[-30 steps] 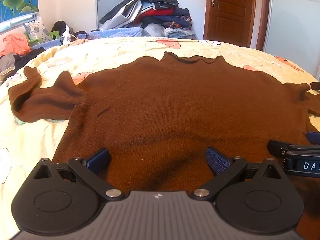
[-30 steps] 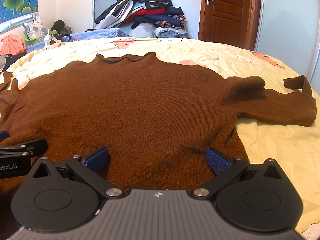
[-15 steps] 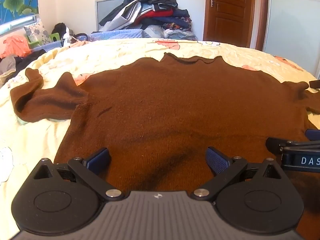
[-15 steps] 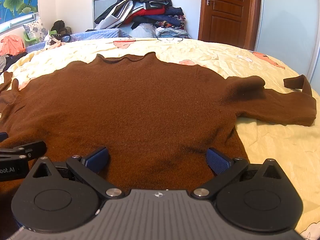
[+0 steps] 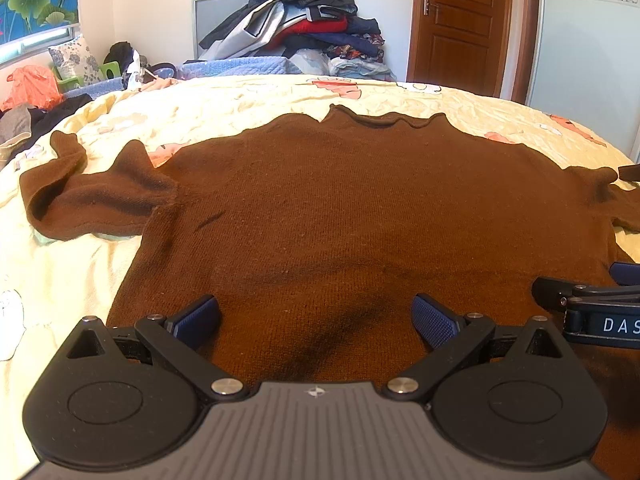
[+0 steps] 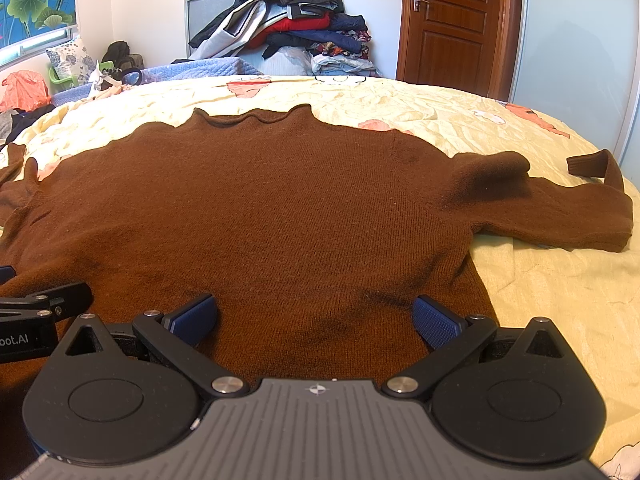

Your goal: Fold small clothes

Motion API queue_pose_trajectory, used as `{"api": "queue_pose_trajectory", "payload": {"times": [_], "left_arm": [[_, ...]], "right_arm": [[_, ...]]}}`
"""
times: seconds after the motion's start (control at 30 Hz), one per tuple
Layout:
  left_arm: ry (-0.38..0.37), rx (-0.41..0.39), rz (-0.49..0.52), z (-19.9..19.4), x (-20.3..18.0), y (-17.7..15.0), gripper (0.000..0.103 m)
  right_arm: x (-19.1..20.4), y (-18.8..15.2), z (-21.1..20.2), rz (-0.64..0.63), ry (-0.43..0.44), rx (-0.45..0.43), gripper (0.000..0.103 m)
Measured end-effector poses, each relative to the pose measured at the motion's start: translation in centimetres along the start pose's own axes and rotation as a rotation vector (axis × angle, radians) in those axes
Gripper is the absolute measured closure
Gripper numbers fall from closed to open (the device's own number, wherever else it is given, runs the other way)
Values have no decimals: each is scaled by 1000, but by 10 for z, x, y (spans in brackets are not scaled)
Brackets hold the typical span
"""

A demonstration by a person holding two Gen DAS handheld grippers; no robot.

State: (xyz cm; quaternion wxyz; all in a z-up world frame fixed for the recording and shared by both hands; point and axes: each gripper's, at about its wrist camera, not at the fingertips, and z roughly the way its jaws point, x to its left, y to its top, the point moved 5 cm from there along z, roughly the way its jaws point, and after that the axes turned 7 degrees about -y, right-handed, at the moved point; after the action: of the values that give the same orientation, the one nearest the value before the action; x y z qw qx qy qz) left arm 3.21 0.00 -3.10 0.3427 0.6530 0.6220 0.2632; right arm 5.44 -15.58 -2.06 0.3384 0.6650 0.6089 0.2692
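A brown knitted sweater [image 5: 360, 208] [image 6: 280, 208] lies spread flat on the bed, collar at the far side, hem nearest me. Its left sleeve [image 5: 92, 200] is bunched and bent back; its right sleeve [image 6: 560, 216] stretches out with the cuff curled up. My left gripper [image 5: 316, 316] hovers open over the hem's left half, with nothing between its blue pads. Over the hem's right half my right gripper [image 6: 314, 316] is open too and holds nothing. Each gripper shows at the edge of the other's view: right gripper [image 5: 592, 312], left gripper [image 6: 36, 320].
The bed wears a pale yellow printed cover [image 5: 240, 100] [image 6: 540, 280]. A tall heap of clothes [image 5: 304, 20] stands behind the bed by the wall, a wooden door [image 6: 452, 24] to its right. Cushions and an orange bag [image 5: 28, 88] lie far left.
Both grippers have stayed open over the hem. The left wrist view has drifted slightly right and back; the sweater has not moved.
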Motion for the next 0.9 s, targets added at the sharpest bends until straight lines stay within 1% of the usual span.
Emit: {"api": "queue_pose_trajectory", "payload": {"times": [0.9], "left_arm": [[1,0,1,0,-3,0,0]], "right_arm": [[1,0,0,0,0,-1,0]]}}
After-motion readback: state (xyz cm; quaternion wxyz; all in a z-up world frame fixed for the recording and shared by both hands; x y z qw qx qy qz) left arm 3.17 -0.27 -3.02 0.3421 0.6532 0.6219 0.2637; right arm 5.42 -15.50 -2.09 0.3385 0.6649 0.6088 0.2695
